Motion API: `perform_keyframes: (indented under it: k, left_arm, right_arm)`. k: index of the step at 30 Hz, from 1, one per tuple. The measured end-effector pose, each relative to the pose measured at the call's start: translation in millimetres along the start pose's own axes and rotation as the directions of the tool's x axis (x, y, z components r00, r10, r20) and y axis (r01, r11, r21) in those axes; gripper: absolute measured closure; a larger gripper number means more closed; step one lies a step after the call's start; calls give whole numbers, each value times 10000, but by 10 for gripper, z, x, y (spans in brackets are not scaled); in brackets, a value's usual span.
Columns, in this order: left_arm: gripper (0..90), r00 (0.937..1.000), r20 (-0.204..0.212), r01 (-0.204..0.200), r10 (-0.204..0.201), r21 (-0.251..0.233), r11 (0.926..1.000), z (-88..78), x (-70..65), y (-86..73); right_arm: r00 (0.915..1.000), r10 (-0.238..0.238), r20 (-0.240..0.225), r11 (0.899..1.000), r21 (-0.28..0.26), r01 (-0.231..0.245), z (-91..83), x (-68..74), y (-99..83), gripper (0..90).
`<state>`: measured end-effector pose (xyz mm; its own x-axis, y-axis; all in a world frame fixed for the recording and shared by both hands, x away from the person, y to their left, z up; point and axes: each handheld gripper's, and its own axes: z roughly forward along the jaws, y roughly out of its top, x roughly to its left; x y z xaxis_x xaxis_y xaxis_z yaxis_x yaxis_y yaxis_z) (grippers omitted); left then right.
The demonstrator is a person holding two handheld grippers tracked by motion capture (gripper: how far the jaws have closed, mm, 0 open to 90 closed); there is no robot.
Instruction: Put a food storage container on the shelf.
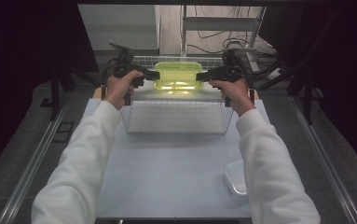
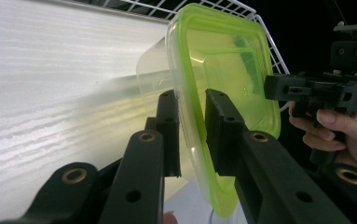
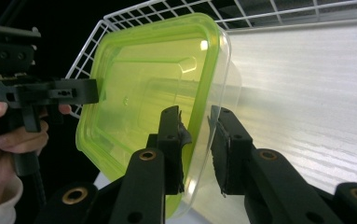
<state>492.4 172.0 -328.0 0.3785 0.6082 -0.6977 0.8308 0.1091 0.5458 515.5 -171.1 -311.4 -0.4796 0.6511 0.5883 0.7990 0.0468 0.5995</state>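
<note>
A clear plastic container with a lime-green lid [image 1: 178, 74] hangs between my two grippers over the far end of a white wire basket [image 1: 176, 132]. My left gripper [image 1: 157, 74] clamps its left end and my right gripper [image 1: 199, 75] its right end. In the left gripper view the jaws [image 2: 190, 100] pinch the lid's rim [image 2: 192, 121], one pad on each side. The right gripper view shows the same grip [image 3: 195, 114] on the opposite rim of the container [image 3: 148, 79]. A green glow falls on the basket floor under it.
The basket stands at the far half of the pale blue table [image 1: 167, 177], and its wire walls [image 2: 223, 5] rise behind the container. A white, rounded lidded box [image 1: 236, 179] lies near the front right, beside the person's right sleeve. Dark floor and rails flank the table.
</note>
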Motion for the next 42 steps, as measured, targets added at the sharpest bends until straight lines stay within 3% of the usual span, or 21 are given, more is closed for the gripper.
perform_keyframes:
  k: [6,13,16,19,23,25,27,31,32,34,38,42]
  left_arm:
    - [740,9986,145,515,-513,-101,9986,65,91,33]
    - [691,9997,-110,227,-231,-311,9993,87,82,26]
    - [608,9990,-434,-131,104,-618,9980,80,54,18]
    - [479,9984,-344,-478,441,-1148,9922,26,3,10]
    - [373,9933,-559,-1080,1015,-1290,9857,-31,-73,-15]
    - [329,9818,-1159,-1660,1506,-1364,9767,-80,-135,-52]
    - [299,9605,-1693,-2430,2211,-1222,9623,-142,-222,-116]
    - [257,9506,-1593,-2887,2665,-1375,9475,-271,-326,-258]
    - [254,9432,-1680,-3097,2867,-1314,9417,-303,-344,-300]
    - [249,9340,-1797,-3330,3087,-1256,9345,-353,-374,-401]
    - [246,9283,-1801,-3481,3253,-1136,9305,-420,-389,-630]
    - [244,9222,-1818,-3622,3413,-970,9270,-463,-360,-906]
  right_arm:
    - [9958,875,-256,9960,-149,-879,67,-98,19,723]
    - [9936,1106,-230,9934,-283,-1112,85,-108,23,706]
    - [9962,855,140,9956,-403,-849,81,-84,16,600]
    - [9976,643,267,9955,-712,-623,48,-23,6,488]
    - [9991,-52,428,9925,-1216,104,-45,92,-13,387]
    - [9976,-397,564,9906,-1283,466,-101,134,-29,353]
    - [9963,-635,581,9889,-1305,706,-158,157,-53,324]
    - [9879,-1474,487,9799,-1285,1526,-326,195,-173,281]
    - [9837,-1721,518,9766,-1216,1773,-363,201,-206,275]
    - [9763,-2081,603,9713,-1045,2135,-432,221,-274,265]
    - [9625,-2664,521,9599,-761,2698,-543,261,-431,249]
    - [9388,-3308,962,9415,-346,3353,-623,305,-645,248]
